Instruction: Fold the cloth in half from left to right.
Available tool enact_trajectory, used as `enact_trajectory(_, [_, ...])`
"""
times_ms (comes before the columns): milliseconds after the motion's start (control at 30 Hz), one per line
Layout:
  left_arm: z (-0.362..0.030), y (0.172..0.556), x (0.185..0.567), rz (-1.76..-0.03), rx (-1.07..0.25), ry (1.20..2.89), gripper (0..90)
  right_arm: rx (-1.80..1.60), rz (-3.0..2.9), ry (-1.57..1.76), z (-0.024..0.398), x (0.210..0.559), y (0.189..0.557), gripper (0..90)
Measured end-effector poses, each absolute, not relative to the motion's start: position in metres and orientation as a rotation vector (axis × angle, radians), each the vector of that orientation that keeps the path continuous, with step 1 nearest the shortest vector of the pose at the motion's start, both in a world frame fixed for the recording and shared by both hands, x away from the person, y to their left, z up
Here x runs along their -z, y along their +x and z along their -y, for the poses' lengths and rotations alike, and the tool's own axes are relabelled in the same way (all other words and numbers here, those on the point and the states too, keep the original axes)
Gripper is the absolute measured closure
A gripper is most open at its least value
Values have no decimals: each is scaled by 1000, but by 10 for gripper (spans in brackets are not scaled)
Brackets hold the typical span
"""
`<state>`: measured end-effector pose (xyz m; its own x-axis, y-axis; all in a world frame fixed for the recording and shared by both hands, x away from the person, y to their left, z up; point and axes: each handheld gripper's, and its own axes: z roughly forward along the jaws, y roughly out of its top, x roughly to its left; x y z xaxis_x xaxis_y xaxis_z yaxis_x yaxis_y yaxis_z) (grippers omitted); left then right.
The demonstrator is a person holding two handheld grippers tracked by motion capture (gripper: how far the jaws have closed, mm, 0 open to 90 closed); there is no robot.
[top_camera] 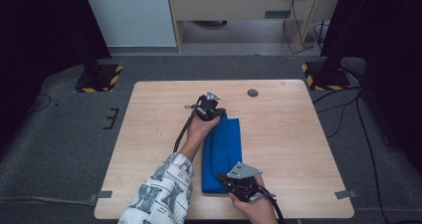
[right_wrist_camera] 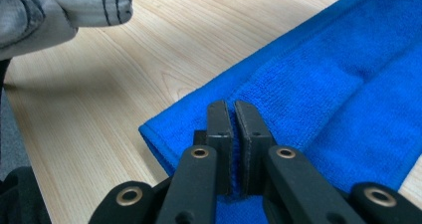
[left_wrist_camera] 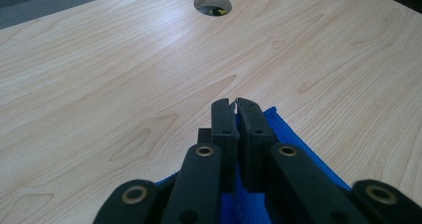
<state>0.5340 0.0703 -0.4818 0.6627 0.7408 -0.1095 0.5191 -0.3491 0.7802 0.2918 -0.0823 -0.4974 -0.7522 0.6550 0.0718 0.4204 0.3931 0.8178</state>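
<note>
You've got the blue towel (top_camera: 222, 154) folded into a long strip mid-table (top_camera: 149, 114), w/ a gripper at each end, prob. to keep both ends even for the next fold. Left gripper (top_camera: 215, 115) at the far end, right gripper (top_camera: 225, 180) at the near end; both jaws closed, cloth under them, but can't tell if pinched. Long axis runs near-to-far, away from you.
</note>
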Motion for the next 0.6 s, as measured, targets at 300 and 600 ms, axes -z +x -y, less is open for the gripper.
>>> enact_trajectory(300, [-67,533,483,-970,-323,2028,869,-1301,-2399,933,80,496,288,863])
enact_trajectory(600, [-64,533,488,-979,-306,2052,869,-1285,-2411,962,83,503,290,861])
